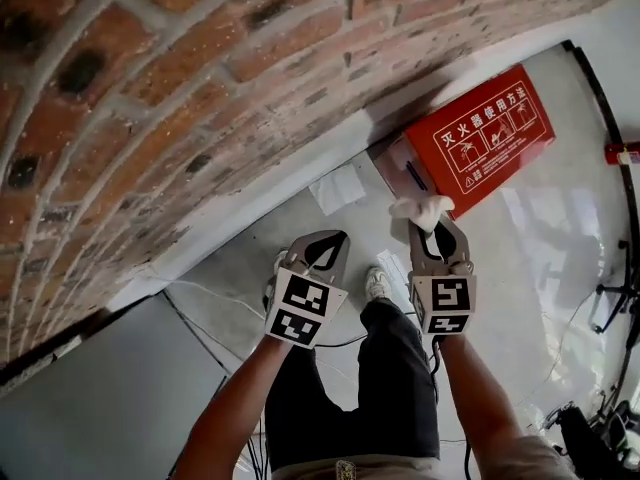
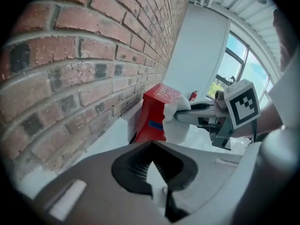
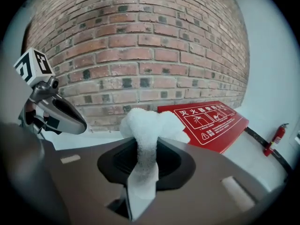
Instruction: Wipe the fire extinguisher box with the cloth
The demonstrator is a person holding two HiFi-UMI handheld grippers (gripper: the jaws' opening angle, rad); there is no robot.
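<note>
The red fire extinguisher box (image 1: 478,136) stands on the floor against the brick wall (image 1: 200,88), its lid printed with white signs. My right gripper (image 1: 437,230) is shut on a bunched white cloth (image 1: 422,209), held just short of the box's near left corner. In the right gripper view the cloth (image 3: 147,128) bulges out past the jaws with the box (image 3: 211,121) behind it. My left gripper (image 1: 322,251) hangs to the left, shut with nothing in it. In the left gripper view the box (image 2: 152,114) and cloth (image 2: 176,120) lie ahead.
A white sheet (image 1: 337,188) lies on the floor by the wall. A red fire extinguisher (image 3: 276,137) stands to the right of the box. The person's legs and shoes (image 1: 376,284) are below the grippers. Cables (image 1: 215,298) and a stand (image 1: 612,308) lie around.
</note>
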